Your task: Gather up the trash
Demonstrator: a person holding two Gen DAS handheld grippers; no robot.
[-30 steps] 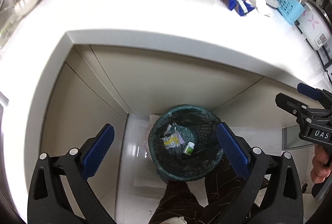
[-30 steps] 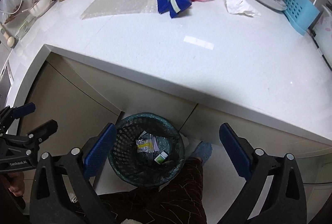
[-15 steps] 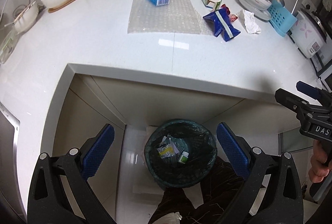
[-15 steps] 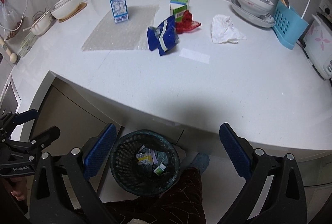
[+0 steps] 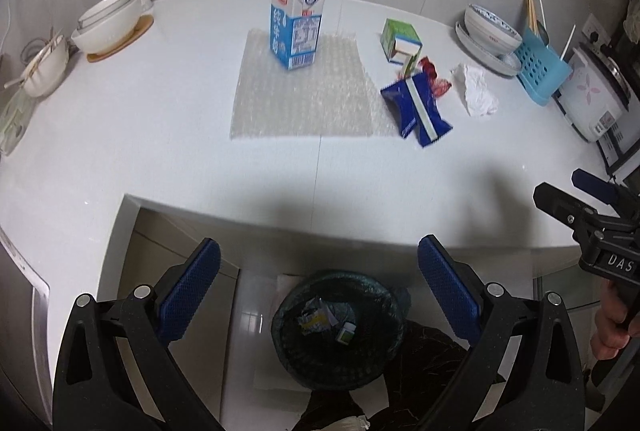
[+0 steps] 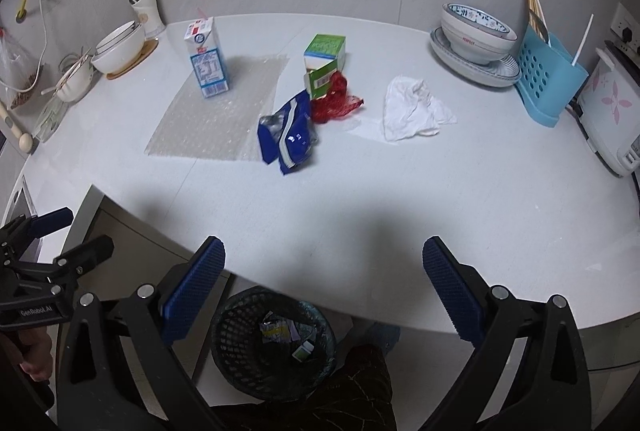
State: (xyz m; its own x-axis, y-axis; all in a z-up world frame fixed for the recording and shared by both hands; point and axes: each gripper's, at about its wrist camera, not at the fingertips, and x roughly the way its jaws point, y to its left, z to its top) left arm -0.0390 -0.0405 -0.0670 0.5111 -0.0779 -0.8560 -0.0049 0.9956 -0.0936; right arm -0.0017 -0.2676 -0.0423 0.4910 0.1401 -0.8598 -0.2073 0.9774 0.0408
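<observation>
On the white counter (image 5: 160,135) lie a sheet of bubble wrap (image 5: 304,99) with a blue milk carton (image 5: 297,25) standing on it, a green box (image 5: 400,40), a blue snack bag (image 5: 418,107), a red net (image 6: 336,99) and a crumpled white tissue (image 6: 414,107). A dark mesh bin (image 5: 338,327) with trash inside stands on the floor below the counter edge; it also shows in the right wrist view (image 6: 274,343). My left gripper (image 5: 320,295) and right gripper (image 6: 324,295) are open and empty above the bin, short of the counter.
White bowls (image 5: 110,23) and a cup with straws (image 6: 147,7) stand at the back left. A bowl on plates (image 6: 478,43), a blue utensil basket (image 6: 550,79) and a rice cooker (image 5: 596,99) stand at the right. Cabinet fronts lie below the counter.
Both grippers have risen and tilted up from the bin toward the counter. The bin has dropped low in both views and the counter trash now fills the middle. Both stay open.
</observation>
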